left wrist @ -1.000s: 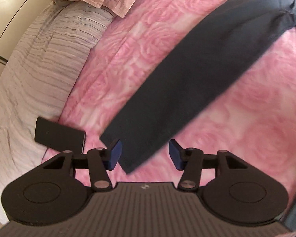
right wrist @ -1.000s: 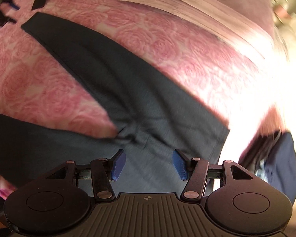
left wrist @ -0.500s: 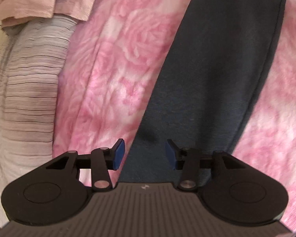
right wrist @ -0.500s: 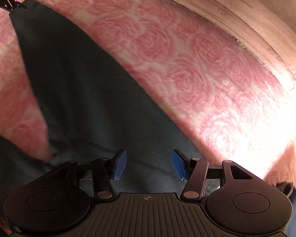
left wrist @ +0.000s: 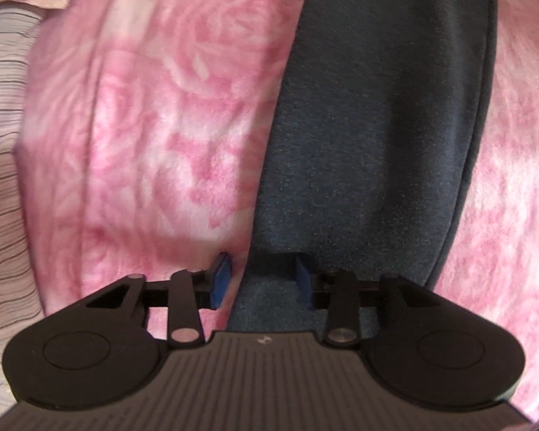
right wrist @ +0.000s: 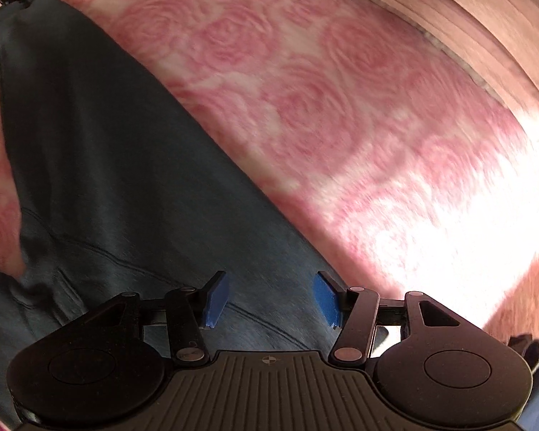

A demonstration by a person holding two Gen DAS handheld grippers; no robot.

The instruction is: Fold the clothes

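I count one dark garment [left wrist: 370, 136], laid flat on the bed's pink rose blanket [left wrist: 161, 115], one leg reaching towards the striped sheet [left wrist: 0, 143] at the bed's edge. My left tool [left wrist: 262, 280] is closing over that leg's end, cloth between the pads, not yet pinched. My right tool [right wrist: 269, 298] hangs open over the garment's wider part [right wrist: 107, 179]. No containers here.

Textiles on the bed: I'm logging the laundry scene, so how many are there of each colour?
Dark trousers: 1
Pink rose blanket: 1
Striped grey sheet: 1
Plain pink cloth: 1
Total: 4
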